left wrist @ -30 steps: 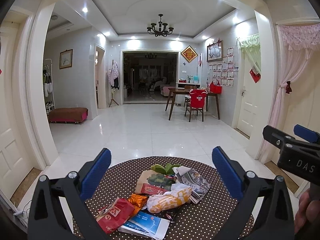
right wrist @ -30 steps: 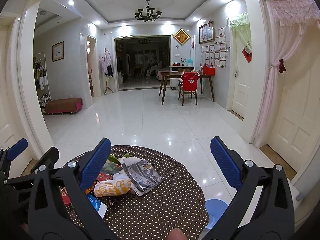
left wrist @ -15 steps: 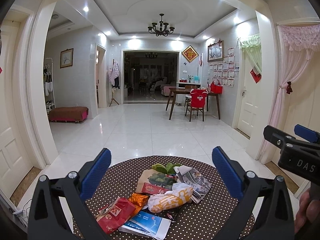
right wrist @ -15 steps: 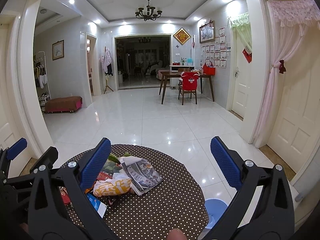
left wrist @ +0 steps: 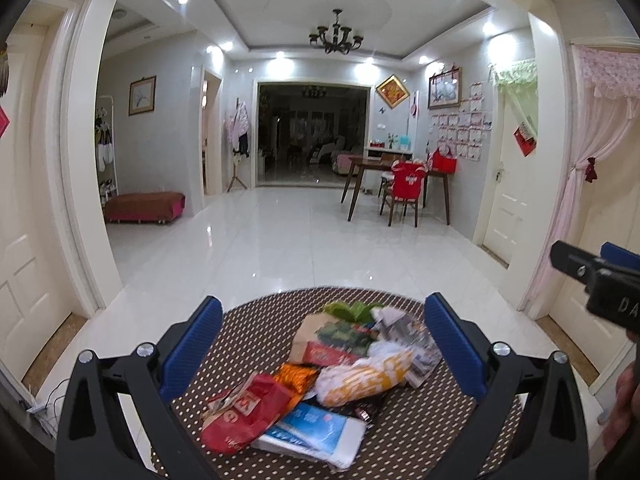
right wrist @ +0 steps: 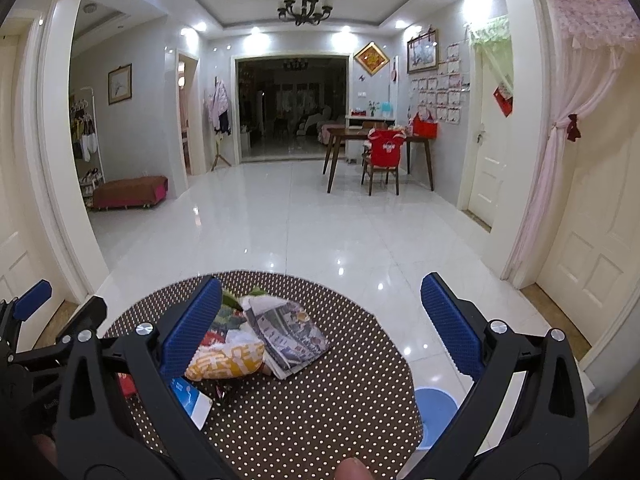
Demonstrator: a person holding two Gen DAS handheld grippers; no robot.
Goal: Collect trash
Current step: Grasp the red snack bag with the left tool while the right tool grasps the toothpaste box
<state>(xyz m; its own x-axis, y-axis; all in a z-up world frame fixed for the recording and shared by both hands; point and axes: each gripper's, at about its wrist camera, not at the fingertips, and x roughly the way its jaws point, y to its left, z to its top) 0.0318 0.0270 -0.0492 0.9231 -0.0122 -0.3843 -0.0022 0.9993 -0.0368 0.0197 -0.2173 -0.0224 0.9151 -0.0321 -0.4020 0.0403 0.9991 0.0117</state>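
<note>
Left gripper (left wrist: pixel 323 344) nudged rightward, jaws wide, trash pile (left wrist: pixel 320 376) untouched

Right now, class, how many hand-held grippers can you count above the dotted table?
2: the left hand-held gripper open over the trash pile, the right hand-held gripper open beside it, towards the blue bin.
</note>
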